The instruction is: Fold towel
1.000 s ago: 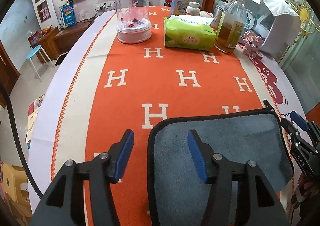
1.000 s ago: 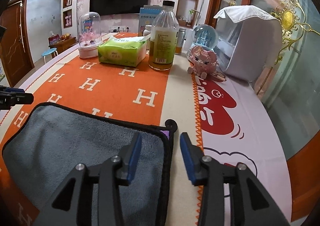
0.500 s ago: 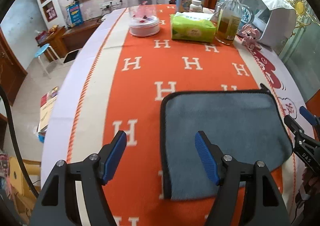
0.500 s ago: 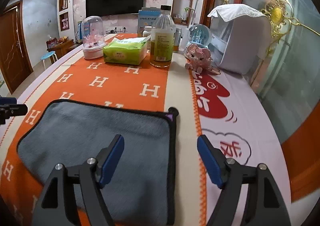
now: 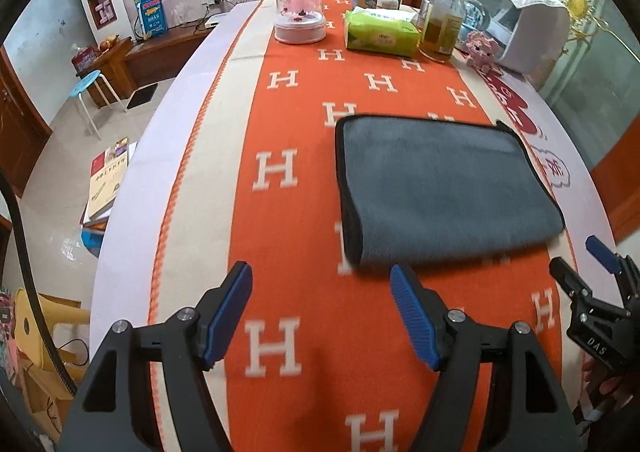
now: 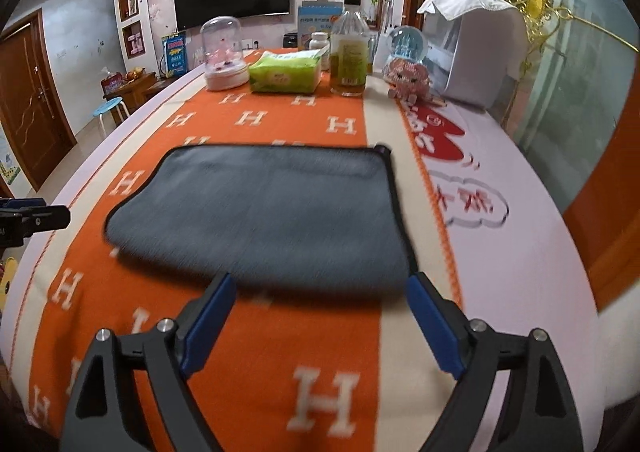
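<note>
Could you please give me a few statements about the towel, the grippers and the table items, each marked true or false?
1. The towel lies on the orange cloth, held by neither gripper. True.
2. The left hand-held gripper is shut on the towel's edge. False: it is open and clear of the towel.
3. The right hand-held gripper is open. True.
4. The bottle lies on its side. False: it stands upright.
5. The tissue pack sits between the glass dome and the bottle. True.
</note>
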Action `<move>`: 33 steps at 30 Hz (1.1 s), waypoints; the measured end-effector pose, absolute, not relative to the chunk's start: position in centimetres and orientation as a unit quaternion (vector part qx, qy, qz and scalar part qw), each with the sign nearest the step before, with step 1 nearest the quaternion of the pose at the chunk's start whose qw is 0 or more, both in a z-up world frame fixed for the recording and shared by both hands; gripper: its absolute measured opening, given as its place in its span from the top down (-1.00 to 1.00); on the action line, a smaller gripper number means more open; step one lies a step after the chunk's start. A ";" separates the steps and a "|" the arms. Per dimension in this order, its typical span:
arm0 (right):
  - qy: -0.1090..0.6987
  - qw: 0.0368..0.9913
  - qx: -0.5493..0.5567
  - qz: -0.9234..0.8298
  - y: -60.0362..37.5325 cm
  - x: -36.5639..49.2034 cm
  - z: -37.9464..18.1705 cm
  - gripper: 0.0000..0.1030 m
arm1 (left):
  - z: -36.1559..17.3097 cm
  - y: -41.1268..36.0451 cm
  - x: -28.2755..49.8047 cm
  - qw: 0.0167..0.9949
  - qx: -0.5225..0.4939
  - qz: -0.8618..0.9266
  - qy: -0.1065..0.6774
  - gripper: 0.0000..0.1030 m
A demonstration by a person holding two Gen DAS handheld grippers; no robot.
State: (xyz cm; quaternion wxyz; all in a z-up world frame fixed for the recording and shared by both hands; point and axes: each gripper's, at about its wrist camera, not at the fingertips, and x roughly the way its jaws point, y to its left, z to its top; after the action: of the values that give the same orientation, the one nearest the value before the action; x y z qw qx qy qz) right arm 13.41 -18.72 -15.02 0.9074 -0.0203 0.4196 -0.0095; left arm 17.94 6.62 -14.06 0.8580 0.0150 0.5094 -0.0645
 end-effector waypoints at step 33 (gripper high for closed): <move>0.458 0.887 -0.011 0.068 -14.2 -1.0 -6.7 -0.99 | -7.3 6.3 4.3 0.858 -0.005 -0.086 0.507 -0.99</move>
State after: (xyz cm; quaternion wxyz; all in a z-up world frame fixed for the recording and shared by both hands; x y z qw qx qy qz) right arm -0.98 -14.23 -6.67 0.8865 -0.0112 0.4576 0.0676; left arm 4.30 6.30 -7.33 0.8575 -0.0052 0.5072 -0.0863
